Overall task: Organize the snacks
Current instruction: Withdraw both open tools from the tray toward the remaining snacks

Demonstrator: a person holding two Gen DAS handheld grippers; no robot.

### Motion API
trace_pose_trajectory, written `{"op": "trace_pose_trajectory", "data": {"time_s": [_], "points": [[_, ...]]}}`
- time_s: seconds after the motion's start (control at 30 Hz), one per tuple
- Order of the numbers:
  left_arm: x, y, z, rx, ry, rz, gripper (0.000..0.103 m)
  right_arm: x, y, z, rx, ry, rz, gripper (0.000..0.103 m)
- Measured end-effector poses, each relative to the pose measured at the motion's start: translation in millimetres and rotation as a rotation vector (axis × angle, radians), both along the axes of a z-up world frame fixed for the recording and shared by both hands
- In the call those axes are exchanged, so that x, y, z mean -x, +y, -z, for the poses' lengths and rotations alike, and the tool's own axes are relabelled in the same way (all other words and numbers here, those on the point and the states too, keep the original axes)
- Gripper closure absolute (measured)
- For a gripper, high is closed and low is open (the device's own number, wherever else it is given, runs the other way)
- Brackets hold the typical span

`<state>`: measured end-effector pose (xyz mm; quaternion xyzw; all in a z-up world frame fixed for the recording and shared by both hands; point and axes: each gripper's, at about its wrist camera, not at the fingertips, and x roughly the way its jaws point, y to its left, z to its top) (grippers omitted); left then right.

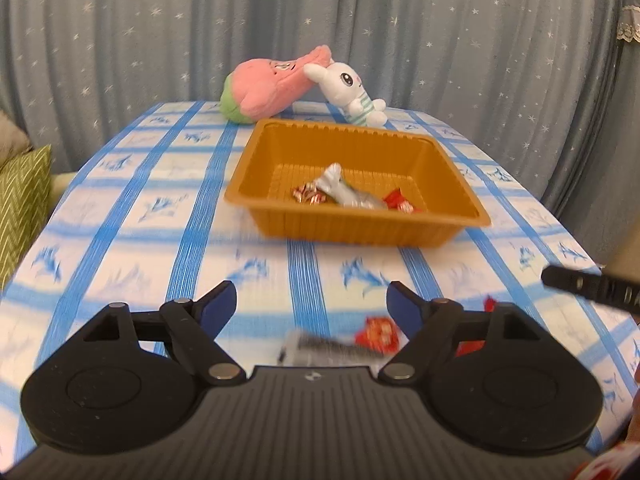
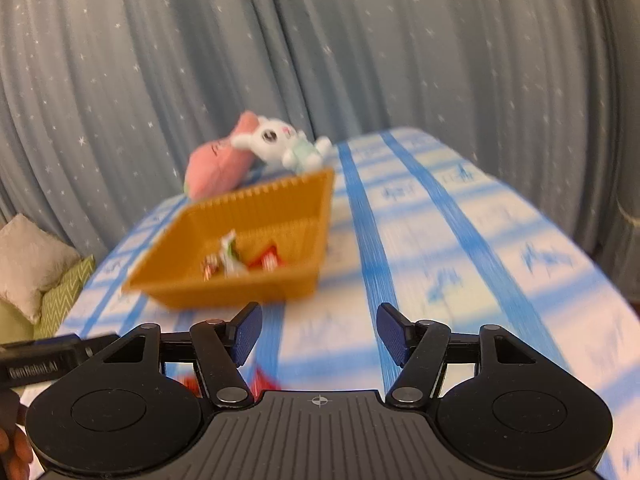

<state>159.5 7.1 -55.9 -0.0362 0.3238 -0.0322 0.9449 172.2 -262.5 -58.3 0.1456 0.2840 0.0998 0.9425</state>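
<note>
An orange plastic tray (image 1: 288, 220) sits mid-table and holds a silver-wrapped snack (image 1: 348, 194) and red-wrapped candies (image 1: 398, 202). It also shows in the right wrist view (image 2: 240, 292), blurred. My left gripper (image 1: 311, 304) is open and empty, above a silver packet (image 1: 320, 346) and a red candy (image 1: 378, 332) lying on the cloth near the table's front. My right gripper (image 2: 318, 332) is open and empty, in front of the tray; a red wrapper (image 2: 262, 380) lies just under its left finger.
A pink plush (image 1: 268, 84) and a white bunny plush (image 1: 352, 88) lie behind the tray. The table has a blue-striped cloth (image 1: 140, 208), with grey starred curtains behind and cushions (image 1: 20, 200) at left. The other gripper's tip (image 1: 580, 284) shows at right.
</note>
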Motion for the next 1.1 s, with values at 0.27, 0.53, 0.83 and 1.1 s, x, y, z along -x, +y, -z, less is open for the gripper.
{"op": "trace_pose_trajectory", "data": {"time_s": [0.27,0.53,0.83,1.1], "points": [[49,-2,18,0.000,0.042,-0.034,0.018,57,5,14,-0.002,0.062,-0.035,0.039],[58,-8,26,-0.031,0.054,-0.025,0.018,60,22,34,0.131,0.064,-0.074,0.039],[52,-12,35,-0.026,0.069,-0.006,0.018,39,36,48,0.277,0.053,-0.160,0.040],[48,-12,41,-0.017,0.080,-0.005,0.018,20,41,58,0.324,0.059,-0.183,0.052]]}}
